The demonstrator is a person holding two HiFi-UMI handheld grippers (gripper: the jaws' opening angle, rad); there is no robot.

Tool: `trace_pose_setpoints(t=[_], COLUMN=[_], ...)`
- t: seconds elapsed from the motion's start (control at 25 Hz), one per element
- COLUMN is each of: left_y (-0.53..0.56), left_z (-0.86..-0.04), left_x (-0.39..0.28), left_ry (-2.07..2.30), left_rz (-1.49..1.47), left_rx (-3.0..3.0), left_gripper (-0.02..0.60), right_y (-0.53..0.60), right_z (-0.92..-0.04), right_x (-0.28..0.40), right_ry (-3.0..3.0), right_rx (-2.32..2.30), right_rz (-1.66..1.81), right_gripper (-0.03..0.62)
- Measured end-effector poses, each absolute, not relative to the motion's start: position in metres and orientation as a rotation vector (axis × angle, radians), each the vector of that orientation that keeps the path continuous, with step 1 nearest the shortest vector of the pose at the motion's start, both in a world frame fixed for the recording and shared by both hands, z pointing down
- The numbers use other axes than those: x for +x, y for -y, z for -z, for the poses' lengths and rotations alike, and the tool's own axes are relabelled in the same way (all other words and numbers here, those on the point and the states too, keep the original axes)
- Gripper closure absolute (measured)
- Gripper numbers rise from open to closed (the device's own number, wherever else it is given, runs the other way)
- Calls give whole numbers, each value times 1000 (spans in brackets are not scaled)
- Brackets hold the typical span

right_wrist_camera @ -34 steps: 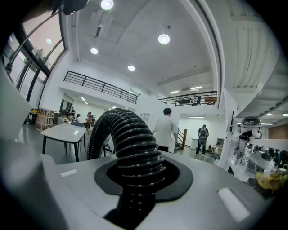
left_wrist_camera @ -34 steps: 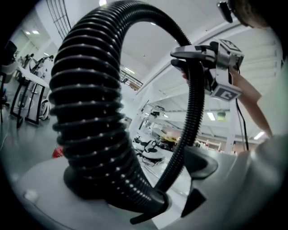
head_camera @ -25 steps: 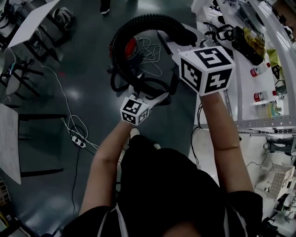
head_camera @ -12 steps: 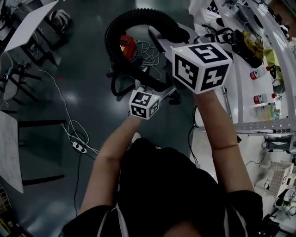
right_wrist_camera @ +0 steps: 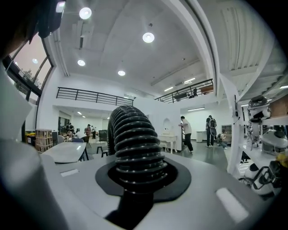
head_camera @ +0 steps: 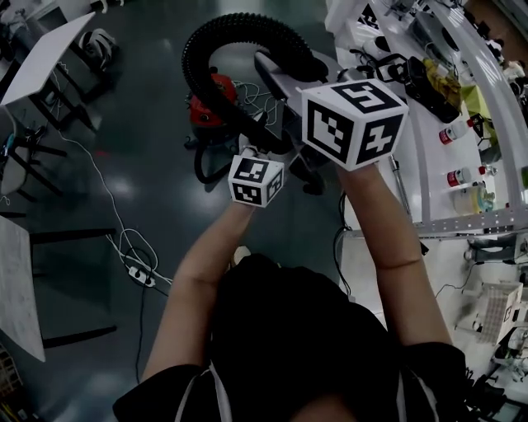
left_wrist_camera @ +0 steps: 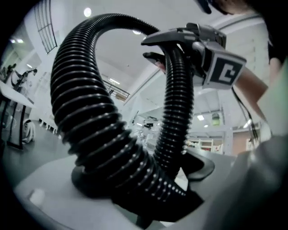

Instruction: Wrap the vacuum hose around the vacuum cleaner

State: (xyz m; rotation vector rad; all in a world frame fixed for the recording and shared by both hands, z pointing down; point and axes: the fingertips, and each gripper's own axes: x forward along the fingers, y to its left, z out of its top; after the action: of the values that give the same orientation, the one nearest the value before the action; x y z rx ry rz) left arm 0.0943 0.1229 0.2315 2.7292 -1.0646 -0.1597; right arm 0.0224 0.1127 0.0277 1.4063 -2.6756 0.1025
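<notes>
A black ribbed vacuum hose (head_camera: 239, 23) arcs in a loop above the red vacuum cleaner (head_camera: 206, 103) on the dark floor. My right gripper (head_camera: 285, 95) is shut on the hose near the top of the loop, and the hose (right_wrist_camera: 135, 148) stands up from between its pads. The left gripper view shows this same grip by the right gripper (left_wrist_camera: 173, 42). My left gripper (head_camera: 257, 152) is lower and nearer me. Its jaws stand wide and have just been closing, with the hose (left_wrist_camera: 103, 148) running between them. I see no squeeze on it.
A long white workbench (head_camera: 429, 124) with bottles, cables and tools runs down the right side. A power strip with a white cord (head_camera: 136, 268) lies on the floor to the left. Tables and chairs (head_camera: 41, 58) stand at the far left. People (right_wrist_camera: 185, 132) stand far off.
Both grippers have moved up the picture toward the vacuum cleaner. The left one has risen closer to the right one, and the hose loop has come up with them.
</notes>
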Motion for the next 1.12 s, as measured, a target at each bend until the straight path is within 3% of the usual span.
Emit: trace_pose_setpoints(t=[0.08,0.2,0.36,0.68,1.0,1.12], left_y=[-127,-136,-139,-130,-109,-99], left_z=[-225,-219,-213,-214,-224,-225], left_x=[96,94,83,64,51,43], left_ry=[894,638,491,451,599,676], left_rz=[167,152,160,85,112,124], left_rx=[2785,2850,2889,2789,2630,2607], left_gripper=[139,237,236,354,363,364], right_y=[-112,-110,-110,-98,-78,-70], right_z=[-26,-24,-23,-25,-31,-33], right_x=[17,5,-12,-38,-43,-41], right_ry=[2696,2737,2781,2784,2766,2824], right_rx=[1370,1262,1104,1005,1048,1079], right_rz=[-102,-98,-115,-53,31,-16], right_gripper=[497,508,520,519,476,414])
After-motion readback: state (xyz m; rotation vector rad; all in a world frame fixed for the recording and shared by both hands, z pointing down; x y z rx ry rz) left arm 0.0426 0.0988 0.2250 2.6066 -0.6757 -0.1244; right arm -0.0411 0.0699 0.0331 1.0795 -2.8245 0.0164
